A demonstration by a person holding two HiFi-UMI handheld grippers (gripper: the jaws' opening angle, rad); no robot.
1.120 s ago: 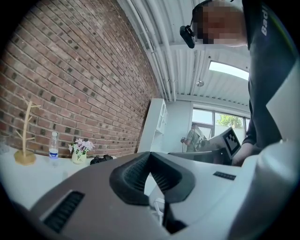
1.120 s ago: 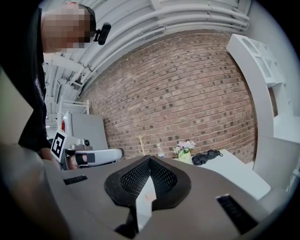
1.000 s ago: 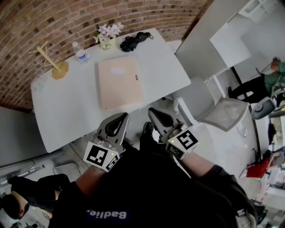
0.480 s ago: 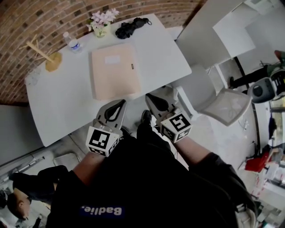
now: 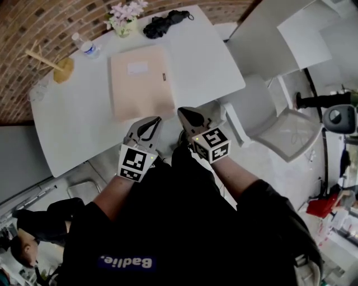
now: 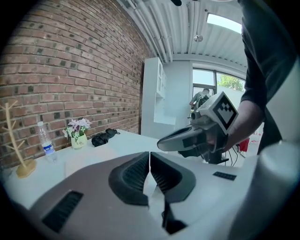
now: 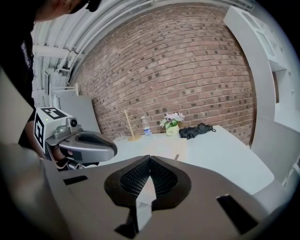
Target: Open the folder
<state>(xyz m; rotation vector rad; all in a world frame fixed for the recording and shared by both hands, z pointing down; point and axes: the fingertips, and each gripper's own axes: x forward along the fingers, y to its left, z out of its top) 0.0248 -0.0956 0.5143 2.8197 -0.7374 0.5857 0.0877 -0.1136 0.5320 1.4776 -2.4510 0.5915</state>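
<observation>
Lying closed and flat on the white bench (image 5: 78,128), the tan folder (image 5: 141,82) is untouched. Near its closest edge hang the left tool (image 5: 152,124) and right tool (image 5: 186,114), side by side, each with jaws pressed together and empty. Past the folder's far edge stand a flower pot (image 5: 124,17) and a water bottle (image 5: 85,47).

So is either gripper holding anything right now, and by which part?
Nothing is held. The left gripper and right gripper are both shut and empty, and the folder lies untouched.
</observation>
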